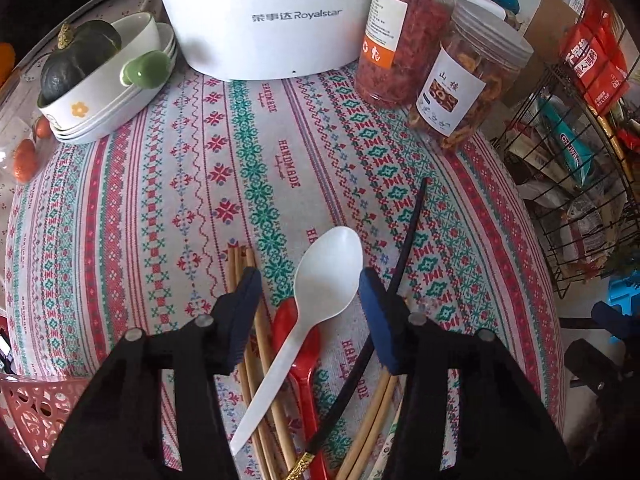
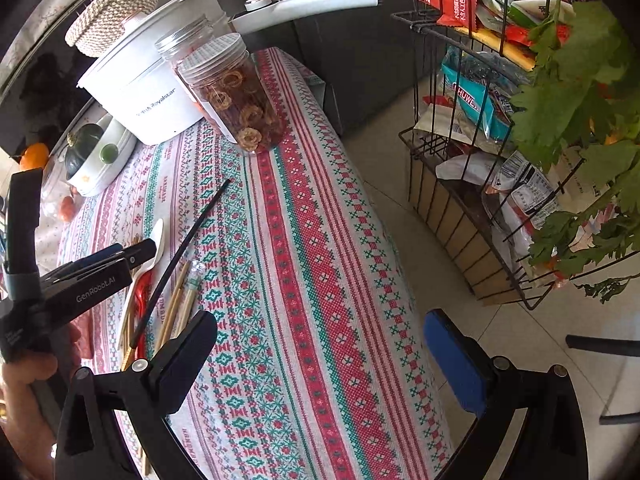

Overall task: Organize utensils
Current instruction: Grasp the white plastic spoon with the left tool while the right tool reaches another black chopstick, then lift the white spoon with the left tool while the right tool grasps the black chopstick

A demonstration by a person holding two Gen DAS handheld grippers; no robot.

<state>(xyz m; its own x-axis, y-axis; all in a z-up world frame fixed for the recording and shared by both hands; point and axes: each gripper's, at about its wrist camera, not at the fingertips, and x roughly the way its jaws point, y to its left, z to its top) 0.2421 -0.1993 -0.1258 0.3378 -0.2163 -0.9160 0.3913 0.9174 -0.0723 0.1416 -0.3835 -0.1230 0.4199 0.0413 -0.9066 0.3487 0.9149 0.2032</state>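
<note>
The white plastic spoon (image 1: pixel 316 312) is lying on the patterned tablecloth (image 1: pixel 160 200), its bowl toward 12 o'clock and its handle running down to 7 o'clock. It is resting across a red spoon (image 1: pixel 298 344) and a bundle of wooden chopsticks (image 1: pixel 250 360). A black chopstick (image 1: pixel 404 248) is crossing at 2 o'clock of it, with more wooden chopsticks (image 1: pixel 372 416) at 5 o'clock.

The left gripper (image 1: pixel 310 292) is hanging over the white spoon with its jaws about half open; the spoon's bowl is sitting between the blue pads (image 1: pixel 376 312), which do not seem to be touching it, though the view is steep.

The right gripper (image 2: pixel 320 352) is standing wide open over bare cloth and is holding nothing. In its view the left gripper (image 2: pixel 138 254) is at 9 o'clock.

Farther out, a white cooker (image 1: pixel 260 20) is standing at 12 o'clock, two jars (image 1: pixel 440 60) at 1 o'clock, stacked white dishes (image 1: pixel 108 96) with a dark squash (image 1: pixel 76 60) at 10 o'clock, and a wire rack (image 1: pixel 580 184) at 3 o'clock.
</note>
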